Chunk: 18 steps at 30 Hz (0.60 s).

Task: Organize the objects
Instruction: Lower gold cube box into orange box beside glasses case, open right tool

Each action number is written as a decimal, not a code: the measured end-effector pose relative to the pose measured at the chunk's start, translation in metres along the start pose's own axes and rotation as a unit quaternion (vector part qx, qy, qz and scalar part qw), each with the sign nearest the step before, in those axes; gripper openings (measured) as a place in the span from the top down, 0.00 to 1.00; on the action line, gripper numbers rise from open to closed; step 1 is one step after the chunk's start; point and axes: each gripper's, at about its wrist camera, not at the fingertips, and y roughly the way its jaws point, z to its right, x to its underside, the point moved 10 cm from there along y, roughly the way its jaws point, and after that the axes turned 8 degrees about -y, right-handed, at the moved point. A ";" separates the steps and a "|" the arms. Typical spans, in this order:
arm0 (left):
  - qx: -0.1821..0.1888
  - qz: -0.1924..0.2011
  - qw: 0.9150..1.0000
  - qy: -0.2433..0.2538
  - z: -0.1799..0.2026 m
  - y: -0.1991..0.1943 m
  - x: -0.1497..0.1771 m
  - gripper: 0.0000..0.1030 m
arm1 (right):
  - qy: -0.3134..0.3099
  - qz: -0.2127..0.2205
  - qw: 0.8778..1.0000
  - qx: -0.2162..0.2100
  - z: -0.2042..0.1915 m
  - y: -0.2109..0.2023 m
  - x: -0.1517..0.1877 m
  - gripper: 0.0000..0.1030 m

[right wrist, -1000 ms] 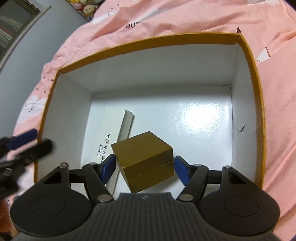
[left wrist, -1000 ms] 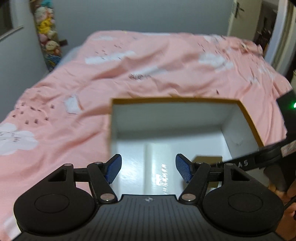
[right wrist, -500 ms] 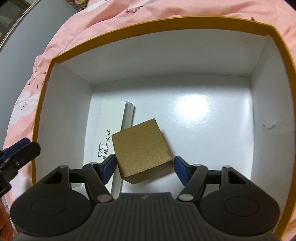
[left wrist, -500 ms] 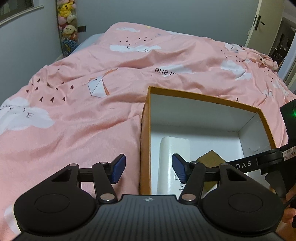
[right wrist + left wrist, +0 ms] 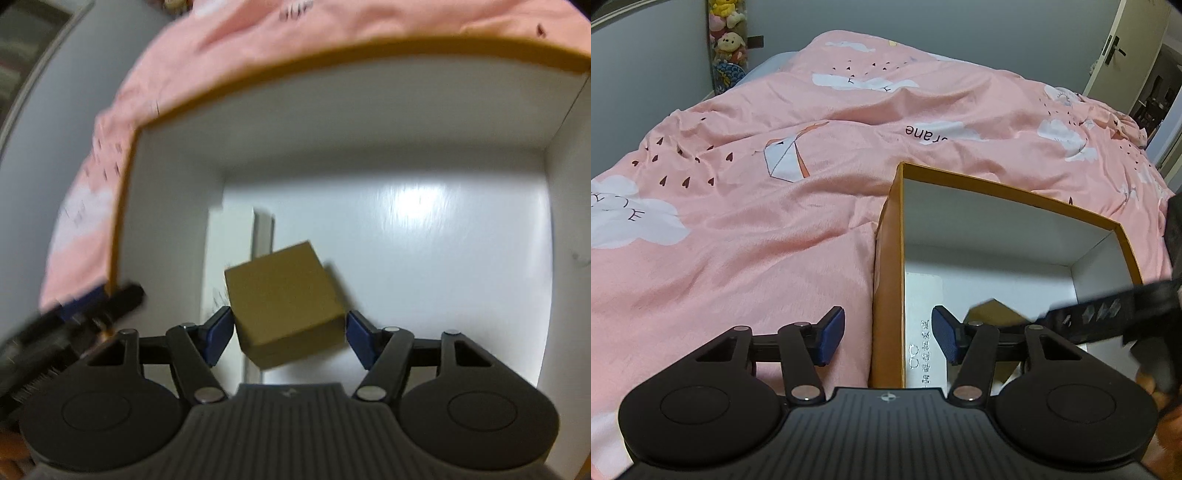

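Observation:
An open cardboard box with an orange rim point(image 5: 1008, 186) and white inside lies on the pink bed; it also shows in the right wrist view point(image 5: 122, 206). Inside it lie a flat white box with printed text point(image 5: 923, 306) and a small gold box point(image 5: 284, 299), which rests partly on the white box point(image 5: 229, 236). My right gripper point(image 5: 289, 334) is open over the big box, its fingers on either side of the gold box with gaps. My left gripper point(image 5: 887, 339) is open and empty, straddling the big box's left wall.
The pink duvet point(image 5: 746, 206) with cloud prints covers the bed all around the box. Stuffed toys point(image 5: 727, 40) hang on the grey wall at the back left. A door point(image 5: 1123, 48) stands at the back right. The right gripper's arm point(image 5: 1108, 317) crosses the left view.
My left gripper has moved left, from over the box's inside to its left wall. My right gripper has let go of the gold box, which now rests in the big box.

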 end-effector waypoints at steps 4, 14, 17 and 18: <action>0.002 -0.002 1.000 0.000 0.002 0.006 -0.003 0.39 | 0.024 0.036 0.999 -0.015 -0.006 -0.011 -0.021 0.34; -0.003 -0.005 1.000 0.002 0.003 0.020 -0.011 0.44 | 0.040 0.071 0.997 -0.011 -0.024 0.012 -0.074 0.34; -0.006 -0.008 1.000 -0.001 0.000 0.024 -0.012 0.44 | 0.052 0.057 0.997 -0.022 -0.026 0.024 -0.079 0.34; -0.007 -0.009 1.000 -0.002 -0.001 0.025 -0.012 0.44 | 0.054 0.054 0.997 -0.025 -0.023 0.027 -0.077 0.34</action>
